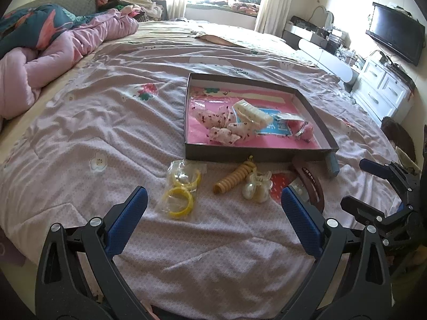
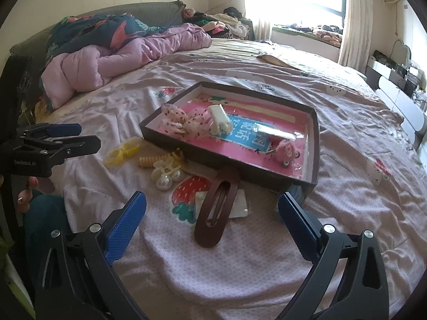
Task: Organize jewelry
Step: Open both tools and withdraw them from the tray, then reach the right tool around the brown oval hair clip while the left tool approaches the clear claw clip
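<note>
The brown oval hair clip (image 2: 216,209) lay on the pink bedspread (image 2: 240,274), just in front of the dark tray (image 2: 316,144) and outside it. Its long axis ran from near you up toward the tray's near wall, leaning a little to the right at the far end. Under its far half sat a small white card (image 2: 241,204), touching it.

Your right gripper (image 2: 212,228) was the nearer of the 2: the clip sat almost dead centre between its blue pads (image 2: 125,229), with the fingers spread wide and nothing held. That was the relation to mind, in my judgement. The clip's length pointed along your fingers, so closing across it would meet its narrow width, which looked like the easier bite.

Your left gripper (image 1: 213,218) was also spread wide and empty. From it the same clip (image 1: 311,184) lay off to the right, partly hidden behind the right finger. Straight ahead of it were 2 yellow bangles in clear wrap (image 1: 181,190), the tan spiral tie (image 1: 233,178) and the pearl claw clip (image 1: 257,186), all loose on the cover near the tray's front wall.

Inside the tray already lay floral fabric pieces (image 1: 224,125), a cream claw clip (image 1: 252,112) and a pink fuzzy piece (image 1: 304,130).
</note>
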`<action>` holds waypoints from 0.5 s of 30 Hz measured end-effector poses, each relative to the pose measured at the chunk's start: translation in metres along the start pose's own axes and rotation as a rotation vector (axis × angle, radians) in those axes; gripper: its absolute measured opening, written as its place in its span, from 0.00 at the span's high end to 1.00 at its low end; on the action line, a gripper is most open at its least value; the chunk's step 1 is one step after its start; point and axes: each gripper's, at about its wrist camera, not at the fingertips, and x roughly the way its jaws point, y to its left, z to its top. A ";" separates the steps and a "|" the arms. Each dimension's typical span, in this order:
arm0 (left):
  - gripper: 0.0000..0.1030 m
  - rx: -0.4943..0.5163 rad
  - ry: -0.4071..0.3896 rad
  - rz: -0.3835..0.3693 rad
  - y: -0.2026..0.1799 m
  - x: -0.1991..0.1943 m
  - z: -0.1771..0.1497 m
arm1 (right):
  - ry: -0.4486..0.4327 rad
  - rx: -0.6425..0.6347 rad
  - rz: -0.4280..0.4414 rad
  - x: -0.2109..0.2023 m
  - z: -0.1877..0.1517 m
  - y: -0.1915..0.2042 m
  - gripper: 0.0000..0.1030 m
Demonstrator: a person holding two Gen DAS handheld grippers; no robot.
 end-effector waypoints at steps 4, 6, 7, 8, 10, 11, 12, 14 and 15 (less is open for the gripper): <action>0.11 0.002 0.010 0.002 0.001 0.002 -0.005 | 0.013 -0.003 0.006 0.005 -0.005 0.003 0.06; 0.11 0.002 0.015 0.001 0.001 0.003 -0.007 | 0.018 -0.002 0.009 0.007 -0.007 0.005 0.06; 0.11 0.003 0.018 0.001 0.001 0.004 -0.008 | 0.020 0.001 0.010 0.007 -0.008 0.005 0.06; 0.11 0.004 0.021 0.001 0.001 0.005 -0.009 | 0.022 0.003 0.010 0.008 -0.009 0.005 0.06; 0.11 0.007 0.025 0.002 0.000 0.006 -0.012 | 0.027 0.007 0.012 0.010 -0.011 0.005 0.06; 0.11 0.009 0.030 0.002 0.000 0.007 -0.013 | 0.028 0.008 0.012 0.010 -0.012 0.005 0.06; 0.11 0.009 0.032 0.002 0.000 0.008 -0.014 | 0.030 0.008 0.012 0.011 -0.013 0.004 0.07; 0.11 0.011 0.042 0.001 0.000 0.010 -0.017 | 0.035 0.009 0.010 0.014 -0.015 0.005 0.07; 0.11 0.014 0.046 0.000 -0.001 0.011 -0.018 | 0.037 0.011 0.010 0.015 -0.016 0.004 0.07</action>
